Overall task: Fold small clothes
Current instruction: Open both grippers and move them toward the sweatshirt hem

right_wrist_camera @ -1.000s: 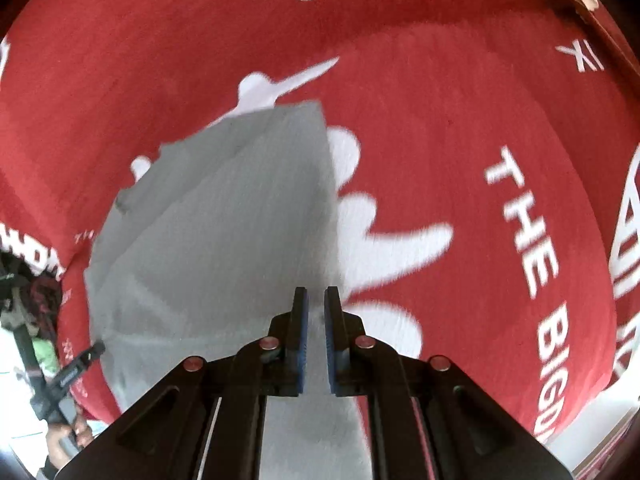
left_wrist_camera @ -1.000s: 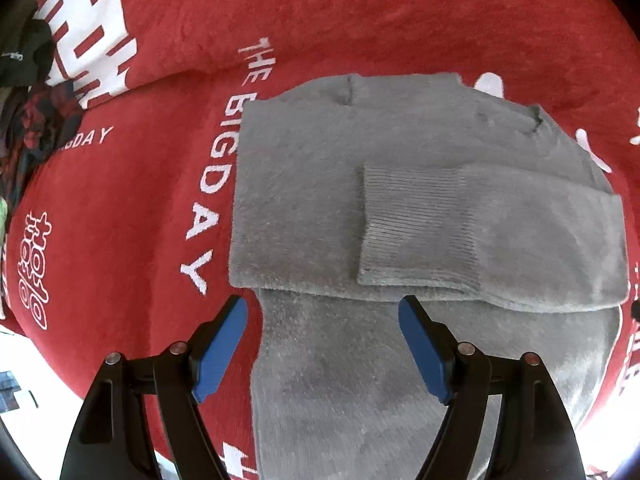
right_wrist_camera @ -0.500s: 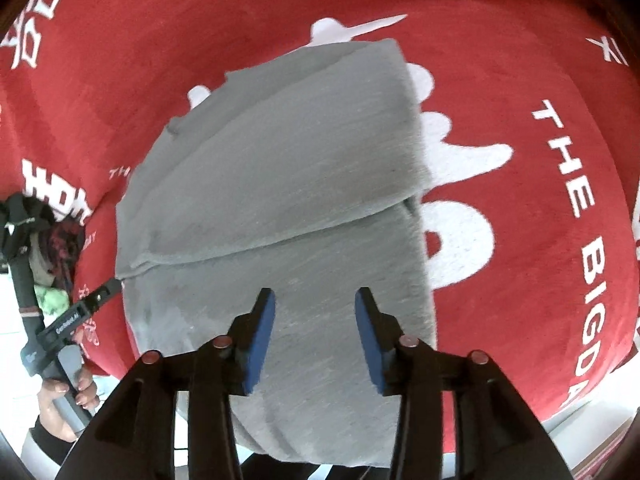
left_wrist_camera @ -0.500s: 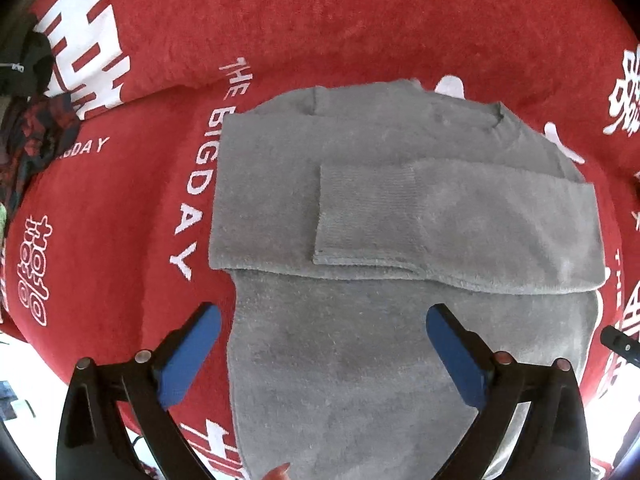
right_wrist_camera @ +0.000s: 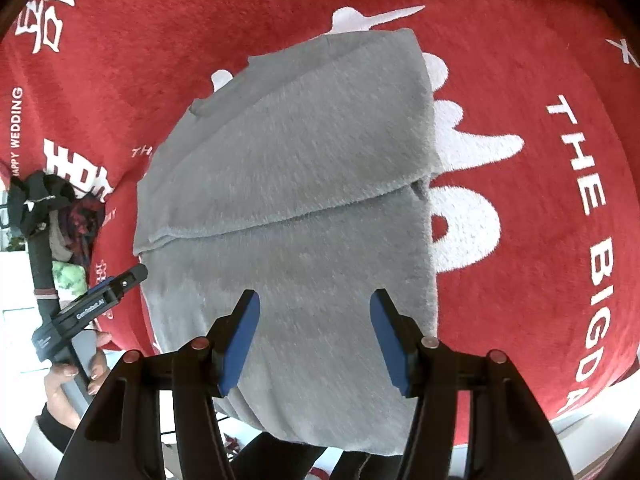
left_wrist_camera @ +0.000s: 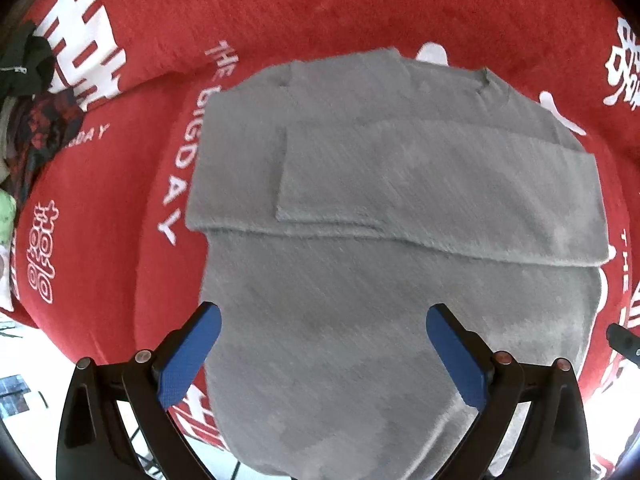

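A grey knit sweater [left_wrist_camera: 360, 288] lies flat on a red cloth with white lettering [left_wrist_camera: 280, 8]. Both sleeves are folded across its chest, the top sleeve's ribbed cuff [left_wrist_camera: 312, 176] pointing left. My left gripper [left_wrist_camera: 320, 344] hovers over the sweater's lower body, open wide, nothing between its blue pads. In the right wrist view the same sweater [right_wrist_camera: 288, 208] shows from its other side. My right gripper [right_wrist_camera: 314, 336] hangs above the hem area, its jaws opening and empty. The left gripper [right_wrist_camera: 120, 284] also appears there, held by a hand [right_wrist_camera: 76, 376] at the sweater's left edge.
A heap of dark and patterned clothes [left_wrist_camera: 32, 120] sits at the cloth's left edge, also in the right wrist view as a clothes heap [right_wrist_camera: 64, 216]. The red cloth's near edge [left_wrist_camera: 80, 344] drops off to a pale floor. The sweater's hem hangs over that edge.
The left gripper let go and opened wide, then drew back toward the hem. The right gripper, shut a second ago, opened and pulled back, so more of the sweater shows.
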Available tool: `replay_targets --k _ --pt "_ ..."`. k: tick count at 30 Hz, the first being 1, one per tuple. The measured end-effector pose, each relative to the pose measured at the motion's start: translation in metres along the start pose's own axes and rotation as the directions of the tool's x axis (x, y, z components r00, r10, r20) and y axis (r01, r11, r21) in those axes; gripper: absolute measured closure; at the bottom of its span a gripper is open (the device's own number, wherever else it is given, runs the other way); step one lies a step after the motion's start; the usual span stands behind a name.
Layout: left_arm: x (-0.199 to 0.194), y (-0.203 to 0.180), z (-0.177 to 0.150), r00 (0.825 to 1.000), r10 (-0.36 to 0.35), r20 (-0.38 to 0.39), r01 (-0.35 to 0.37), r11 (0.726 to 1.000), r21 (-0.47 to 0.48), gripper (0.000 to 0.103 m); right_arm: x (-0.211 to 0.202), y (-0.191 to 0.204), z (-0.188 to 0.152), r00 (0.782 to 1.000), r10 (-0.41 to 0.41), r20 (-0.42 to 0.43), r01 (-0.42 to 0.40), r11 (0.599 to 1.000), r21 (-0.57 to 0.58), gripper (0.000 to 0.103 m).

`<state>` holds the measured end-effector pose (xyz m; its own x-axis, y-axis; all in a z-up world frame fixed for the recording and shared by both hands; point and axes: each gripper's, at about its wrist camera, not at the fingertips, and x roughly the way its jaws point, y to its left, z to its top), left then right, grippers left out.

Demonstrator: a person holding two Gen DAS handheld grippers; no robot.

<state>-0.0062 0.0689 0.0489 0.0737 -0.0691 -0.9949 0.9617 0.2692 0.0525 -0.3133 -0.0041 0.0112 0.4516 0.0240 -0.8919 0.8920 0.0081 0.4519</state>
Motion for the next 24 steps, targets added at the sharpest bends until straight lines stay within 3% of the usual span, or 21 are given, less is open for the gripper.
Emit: replay_targets --k 8,17,24 --pt "-0.002 -0.002 -0.028 0.999 -0.025 -0.027 0.023 0.998 -0.061 0.000 0.009 -0.012 -0.012 0.998 0.012 -0.056 -0.013 1.000 -0.012 0.041" --pt "0.000 0.014 -0.059 0.999 -0.031 -0.029 0.030 0.999 -0.028 0.000 0.017 -0.002 -0.038 0.997 0.029 -0.071 -0.030 0.999 -0.014 0.041" --pt "0.012 0.044 -0.102 0.997 -0.057 -0.056 0.056 0.998 -0.020 0.000 0.028 0.004 -0.072 0.997 0.030 -0.070 -0.029 1.000 0.010 0.041"
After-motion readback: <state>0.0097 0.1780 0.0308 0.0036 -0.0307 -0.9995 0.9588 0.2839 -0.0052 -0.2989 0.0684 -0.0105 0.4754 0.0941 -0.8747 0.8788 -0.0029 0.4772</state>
